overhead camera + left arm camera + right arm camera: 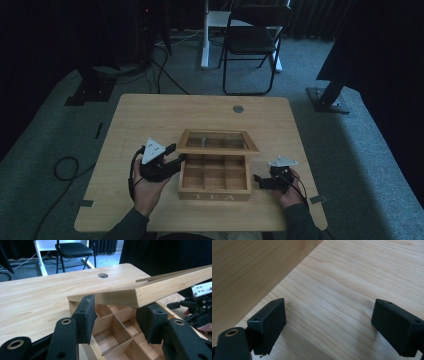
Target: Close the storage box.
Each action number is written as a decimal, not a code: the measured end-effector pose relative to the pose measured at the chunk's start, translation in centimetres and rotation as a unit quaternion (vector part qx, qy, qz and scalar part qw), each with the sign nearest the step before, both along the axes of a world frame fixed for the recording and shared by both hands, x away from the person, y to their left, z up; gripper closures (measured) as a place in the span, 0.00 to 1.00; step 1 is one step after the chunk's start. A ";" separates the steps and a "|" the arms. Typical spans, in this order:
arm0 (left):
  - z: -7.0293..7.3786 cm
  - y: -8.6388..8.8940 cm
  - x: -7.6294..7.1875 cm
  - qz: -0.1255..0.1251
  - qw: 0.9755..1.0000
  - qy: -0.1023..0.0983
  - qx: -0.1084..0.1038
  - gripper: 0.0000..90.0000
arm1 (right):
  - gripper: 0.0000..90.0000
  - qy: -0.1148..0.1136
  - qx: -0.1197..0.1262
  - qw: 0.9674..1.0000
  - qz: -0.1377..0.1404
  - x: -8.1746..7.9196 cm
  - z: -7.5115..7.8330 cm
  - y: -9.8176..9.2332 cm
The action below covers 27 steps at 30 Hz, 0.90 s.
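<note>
At table centre, near front edge: wooden tea box (215, 180), "TEA" lettered on the front wall, divided into square compartments. Lid (217, 141) with glass pane raised, tilted up and back over the rear of the box, hinged along the far side.

At box's left wall: left gripper (176, 161), held in left hand (145, 187), grey three-cornered plate on top. In left gripper view, jaws parted, straddling the near left corner of the box beneath the lifted lid's (150, 290) corner; pads not pressing on the lid, nothing pinched. Compartments (117, 330) visible between the jaws, bare wood inside.

Just right of the box, apart from it: right gripper (261, 181), in right hand (290, 192), pointing toward the box's right wall. In right gripper view, jaws spread wide over bare light-wood tabletop (342, 290), nothing between them; darker wooden face of the box (249, 270) at upper left.

Beyond the table (150, 115): black folding chair (252, 42) on grey carpet, round cable hole (238, 108) in the tabletop near the far edge.
</note>
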<state>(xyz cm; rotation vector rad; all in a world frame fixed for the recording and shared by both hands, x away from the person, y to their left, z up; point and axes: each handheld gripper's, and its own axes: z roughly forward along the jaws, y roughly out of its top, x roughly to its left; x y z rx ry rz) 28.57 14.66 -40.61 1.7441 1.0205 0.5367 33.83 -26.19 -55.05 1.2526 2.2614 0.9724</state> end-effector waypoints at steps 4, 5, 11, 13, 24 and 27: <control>-0.2 0.0 -0.2 0.001 1.000 0.003 -0.001 0.56 | 0.13 0.000 0.000 1.000 0.000 0.0 0.0 0.0; -0.2 0.0 -0.2 0.001 1.000 0.004 -0.001 0.56 | 0.13 0.000 0.000 1.000 0.000 0.0 0.0 0.0; -0.6 0.1 -0.5 0.000 1.000 0.010 -0.004 0.56 | 0.13 0.001 0.000 1.000 0.000 0.0 0.0 0.0; -0.7 0.1 -0.6 -0.001 1.000 0.012 -0.004 0.56 | 0.13 0.000 0.001 1.000 -0.001 0.0 0.0 0.0; -1.2 0.3 -1.1 -0.003 1.000 0.020 -0.006 0.56 | 0.13 0.000 0.000 1.000 0.000 0.0 0.0 0.0; -1.3 0.3 -1.2 -0.003 1.000 0.022 -0.007 0.55 | 0.13 0.000 0.000 1.000 0.000 0.0 0.0 0.0</control>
